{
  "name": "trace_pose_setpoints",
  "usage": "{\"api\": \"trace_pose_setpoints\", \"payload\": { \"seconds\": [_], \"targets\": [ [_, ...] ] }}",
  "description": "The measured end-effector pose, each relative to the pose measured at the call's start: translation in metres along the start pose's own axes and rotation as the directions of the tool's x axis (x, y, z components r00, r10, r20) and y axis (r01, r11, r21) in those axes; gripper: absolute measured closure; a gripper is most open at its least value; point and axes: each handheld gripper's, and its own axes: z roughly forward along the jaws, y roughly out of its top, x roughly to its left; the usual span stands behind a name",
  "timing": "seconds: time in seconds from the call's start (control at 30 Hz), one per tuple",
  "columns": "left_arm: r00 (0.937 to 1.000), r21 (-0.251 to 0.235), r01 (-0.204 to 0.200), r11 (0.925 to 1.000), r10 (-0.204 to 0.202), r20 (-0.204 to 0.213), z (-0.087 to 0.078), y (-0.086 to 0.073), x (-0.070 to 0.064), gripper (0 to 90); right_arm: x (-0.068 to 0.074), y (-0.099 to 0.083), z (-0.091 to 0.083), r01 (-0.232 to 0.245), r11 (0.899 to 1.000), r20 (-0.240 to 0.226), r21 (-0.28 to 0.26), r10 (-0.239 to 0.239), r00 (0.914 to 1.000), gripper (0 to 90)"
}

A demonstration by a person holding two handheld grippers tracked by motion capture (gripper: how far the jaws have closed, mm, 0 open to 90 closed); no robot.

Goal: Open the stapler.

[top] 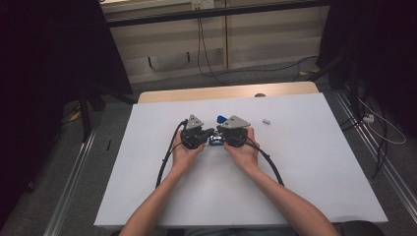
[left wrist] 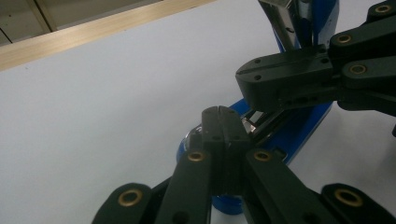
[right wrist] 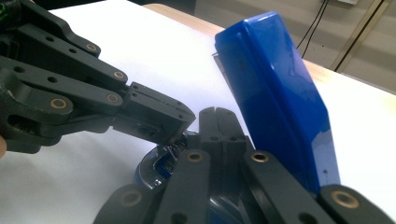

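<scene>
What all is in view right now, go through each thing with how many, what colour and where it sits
White rectangular table top: one, white, centre of the high view, with a light wooden edge strip along its far side.
Blue plastic stapler with metal insides: one, blue, opened up, middle of the table between the two grippers.
Small grey block: one, light grey, on the table to the right of the grippers; what it is cannot be told.
Black cables: several, on the floor beyond the table.
Left gripper: one, black, jaws together at the stapler's base.
Right gripper: one, black, jaws together beside the raised blue arm.
</scene>
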Motion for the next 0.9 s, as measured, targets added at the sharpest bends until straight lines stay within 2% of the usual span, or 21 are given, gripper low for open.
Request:
{"api": "trace_pose_setpoints", "payload": {
  "seconds": [0.3,0.5,0.7,0.9],
  "targets": [
    [0.9999,-0.009,-0.001,1.0000,0.001,0.014,0.000,-0.001,0.002,90.0,-0.005,0.002,-0.004,-0.013,1.000,0.012,-0.015,0.013,0.9998,90.0],
    [0.9998,-0.009,-0.003,1.0000,0.003,0.021,0.000,-0.001,0.003,90.0,-0.005,0.002,-0.006,0.002,1.000,0.010,-0.008,-0.002,0.9999,90.0],
    [0.9997,-0.011,-0.002,0.9999,0.002,0.024,0.000,-0.001,0.003,90.0,-0.006,0.002,-0.007,0.017,1.000,0.036,-0.013,-0.017,0.9992,90.0],
    [0.9996,-0.012,-0.001,0.9999,0.001,0.027,0.000,-0.001,0.004,90.0,-0.014,0.002,-0.015,0.018,0.999,0.060,-0.030,-0.016,0.9981,90.0]
  ]
}}
